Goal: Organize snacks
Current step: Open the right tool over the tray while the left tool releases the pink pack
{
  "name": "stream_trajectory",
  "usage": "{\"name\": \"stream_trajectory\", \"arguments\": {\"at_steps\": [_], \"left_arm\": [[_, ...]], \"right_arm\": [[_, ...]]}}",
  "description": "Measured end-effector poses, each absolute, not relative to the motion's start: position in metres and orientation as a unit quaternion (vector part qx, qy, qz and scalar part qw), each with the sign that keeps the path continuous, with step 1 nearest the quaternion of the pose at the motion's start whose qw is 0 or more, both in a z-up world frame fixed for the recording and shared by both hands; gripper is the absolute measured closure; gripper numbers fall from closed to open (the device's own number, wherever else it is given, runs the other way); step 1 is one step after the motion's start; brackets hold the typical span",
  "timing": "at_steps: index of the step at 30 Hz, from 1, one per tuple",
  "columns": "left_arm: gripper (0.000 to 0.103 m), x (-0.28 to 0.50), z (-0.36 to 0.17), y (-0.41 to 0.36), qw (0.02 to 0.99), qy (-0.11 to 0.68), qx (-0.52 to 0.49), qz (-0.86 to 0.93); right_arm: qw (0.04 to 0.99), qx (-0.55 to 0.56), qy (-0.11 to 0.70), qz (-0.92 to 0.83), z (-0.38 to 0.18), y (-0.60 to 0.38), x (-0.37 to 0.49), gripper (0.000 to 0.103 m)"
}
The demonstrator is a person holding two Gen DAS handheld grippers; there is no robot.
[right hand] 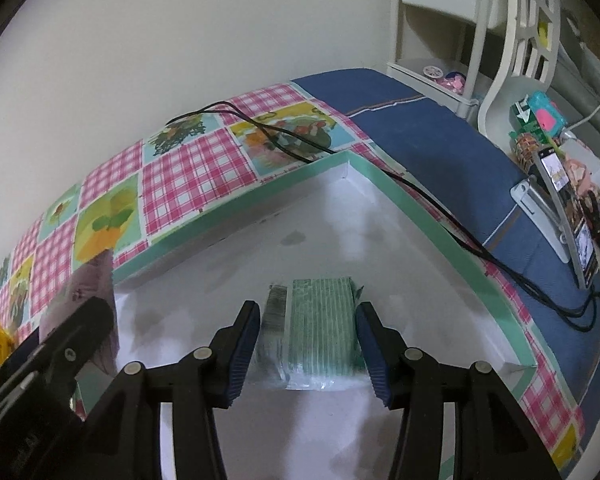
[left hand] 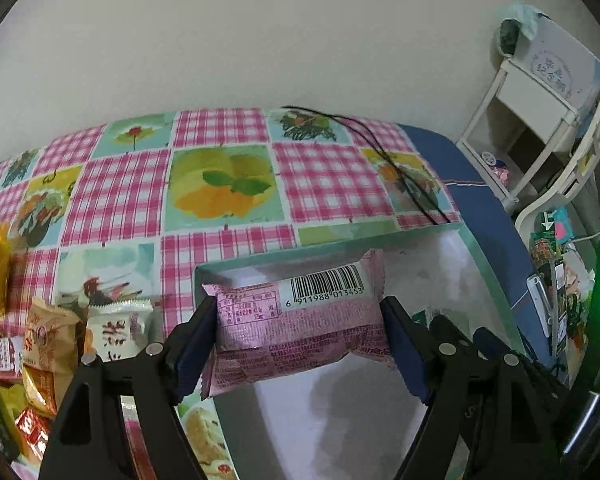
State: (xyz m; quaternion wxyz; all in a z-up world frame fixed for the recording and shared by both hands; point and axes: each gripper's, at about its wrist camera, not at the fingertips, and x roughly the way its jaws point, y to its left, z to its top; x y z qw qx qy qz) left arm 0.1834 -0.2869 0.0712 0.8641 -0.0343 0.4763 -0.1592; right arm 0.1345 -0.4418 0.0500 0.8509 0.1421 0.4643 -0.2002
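Left wrist view only: left gripper [left hand: 300, 332] clamped on pink snack packet [left hand: 300, 328], barcode side up, held over the near-left part of the teal-rimmed white tray [left hand: 480, 256]. Loose snack packets [left hand: 52, 344] heaped at near left on the checked tablecloth [left hand: 120, 196], outside the tray.

Right wrist view only: right gripper [right hand: 308, 340] with blue pads against both sides of green striped snack packet [right hand: 320, 328], low over the tray floor near its middle; resting or lifted, cannot tell. Phone on stand [right hand: 560, 216] at right on blue cloth [right hand: 420, 132].

Both views: black cable [right hand: 420, 200] trailing across the tray's far-right corner; white shelf unit [left hand: 540, 112] at far right.
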Motion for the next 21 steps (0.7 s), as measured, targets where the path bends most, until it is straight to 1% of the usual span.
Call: {"name": "stream_trajectory", "arguments": {"at_steps": [4,7,11,12,13,14,15,16,20,21], "left_arm": [[0.022,0.182,0.072,-0.281,0.860,0.485,-0.043,-0.150],[0.021,0.179,0.074,-0.277,0.858,0.491,-0.043,-0.146],[0.020,0.175,0.079,-0.271,0.861,0.490,-0.041,-0.131],[0.018,0.174,0.081,-0.268,0.861,0.490,-0.044,-0.128],[0.011,0.174,0.082,-0.266,0.861,0.491,-0.046,-0.127],[0.008,0.172,0.084,-0.263,0.860,0.491,-0.051,-0.127],[0.008,0.171,0.086,-0.260,0.860,0.491,-0.053,-0.126],[0.008,0.171,0.087,-0.259,0.861,0.491,-0.054,-0.123],[0.006,0.163,0.094,-0.245,0.865,0.487,-0.065,-0.100],[0.005,0.160,0.094,-0.240,0.865,0.488,-0.069,-0.096]], "right_arm": [[0.852,0.138,0.467,-0.192,0.055,-0.439,0.134,0.047],[0.851,0.135,0.471,-0.189,0.058,-0.437,0.131,0.042],[0.850,0.135,0.476,-0.182,0.062,-0.434,0.125,0.032],[0.850,0.132,0.476,-0.182,0.064,-0.433,0.123,0.031],[0.850,0.129,0.477,-0.182,0.064,-0.432,0.121,0.030],[0.850,0.127,0.479,-0.181,0.064,-0.431,0.119,0.026],[0.849,0.126,0.481,-0.178,0.064,-0.430,0.118,0.022],[0.848,0.127,0.483,-0.176,0.063,-0.428,0.116,0.020],[0.844,0.121,0.495,-0.168,0.059,-0.419,0.109,0.017],[0.844,0.115,0.497,-0.165,0.059,-0.415,0.108,0.012]]}}
